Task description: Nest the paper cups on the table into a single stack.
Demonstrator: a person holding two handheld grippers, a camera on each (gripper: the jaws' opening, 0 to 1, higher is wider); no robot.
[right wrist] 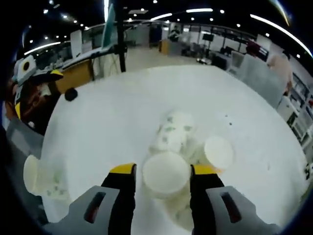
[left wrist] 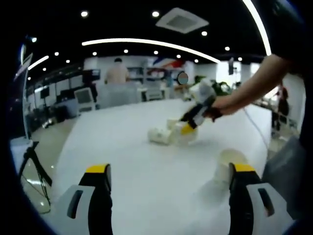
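Several white paper cups with a faint green print are on the white table [right wrist: 122,112]. My right gripper [right wrist: 164,170] is shut on one paper cup [right wrist: 166,175], whose round end faces the camera. Just beyond it a cup lies on its side [right wrist: 172,132], and another stands to the right [right wrist: 218,152]. One more cup lies near the table's edge [right wrist: 41,178]. In the left gripper view, the right gripper [left wrist: 193,120] reaches down to the cluster of cups [left wrist: 168,134]. My left gripper [left wrist: 170,169] is open and holds nothing, with a lone cup [left wrist: 227,164] beside its right jaw.
A small black round object [right wrist: 71,94] sits near the table's far left edge. A tripod [left wrist: 34,166] stands on the floor left of the table. The person's arm [left wrist: 249,88] reaches in from the right. Desks and people are in the background.
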